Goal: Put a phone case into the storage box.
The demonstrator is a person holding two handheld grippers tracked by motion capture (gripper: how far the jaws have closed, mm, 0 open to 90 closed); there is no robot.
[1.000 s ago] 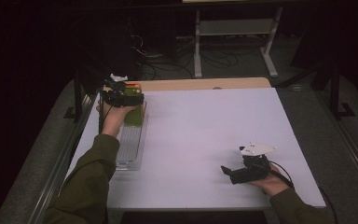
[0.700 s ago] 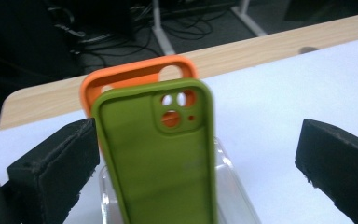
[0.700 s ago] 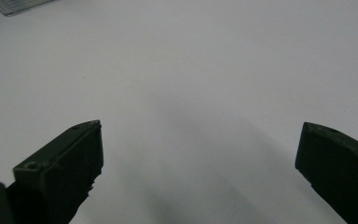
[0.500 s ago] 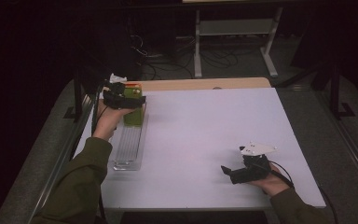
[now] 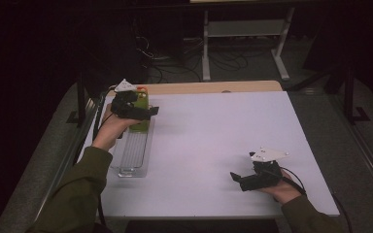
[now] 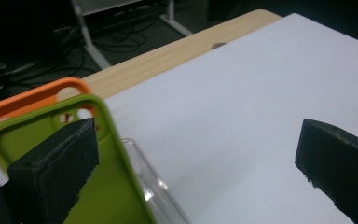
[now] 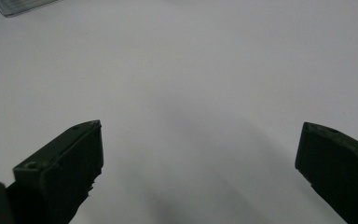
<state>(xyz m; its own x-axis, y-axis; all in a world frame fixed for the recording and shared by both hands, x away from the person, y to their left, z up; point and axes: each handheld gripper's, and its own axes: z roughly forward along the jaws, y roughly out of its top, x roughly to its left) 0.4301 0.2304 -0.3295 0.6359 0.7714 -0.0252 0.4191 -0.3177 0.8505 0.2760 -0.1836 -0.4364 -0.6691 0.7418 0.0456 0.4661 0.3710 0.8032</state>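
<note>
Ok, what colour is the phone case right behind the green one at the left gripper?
Orange. The orange case stands just behind the green case, clearest in the left gripper view.

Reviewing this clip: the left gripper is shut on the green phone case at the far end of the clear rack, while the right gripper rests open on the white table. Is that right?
Not quite. The left gripper is open, as the left gripper view shows: one jaw overlaps the green phone case, the other stands far off over the white table. The rest holds: the clear rack and the open right gripper.

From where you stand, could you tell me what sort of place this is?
Probably a lab or workshop recording station: a white-topped table in a dark room, loose cables on the floor behind it, and a metal equipment stand beyond.
</note>
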